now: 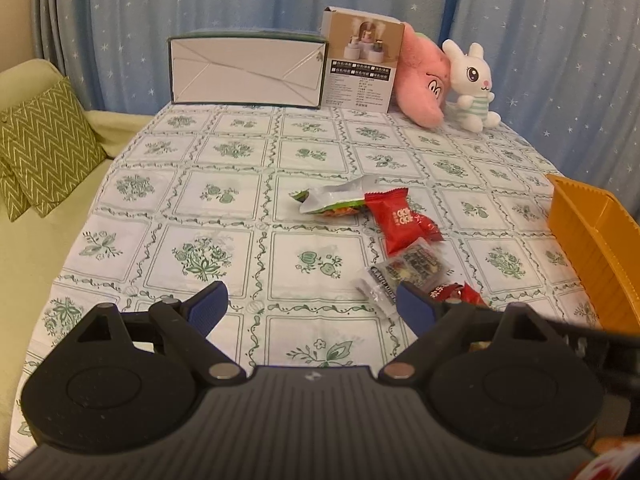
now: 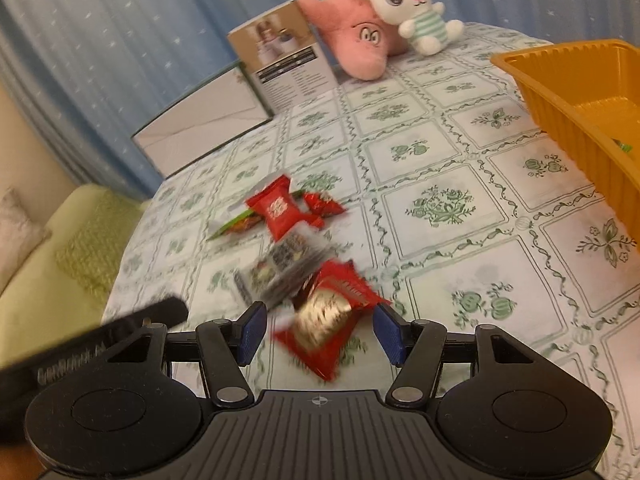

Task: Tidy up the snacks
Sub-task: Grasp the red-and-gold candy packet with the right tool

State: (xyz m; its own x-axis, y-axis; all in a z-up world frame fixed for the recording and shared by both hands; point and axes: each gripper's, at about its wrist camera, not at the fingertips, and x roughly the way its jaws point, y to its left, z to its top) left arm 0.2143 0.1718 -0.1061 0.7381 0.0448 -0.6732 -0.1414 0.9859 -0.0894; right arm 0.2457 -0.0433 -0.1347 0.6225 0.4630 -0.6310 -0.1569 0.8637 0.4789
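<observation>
Currently both tongs gape, holding nothing: right tongs straddle the red-gold packet on the counter; left tongs hover beside. Closing carelessly could snag the overlapping clear packet just ahead.

Five snack packets, one tray.

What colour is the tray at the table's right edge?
Orange-yellow. The tray shows best in the right wrist view.
</observation>
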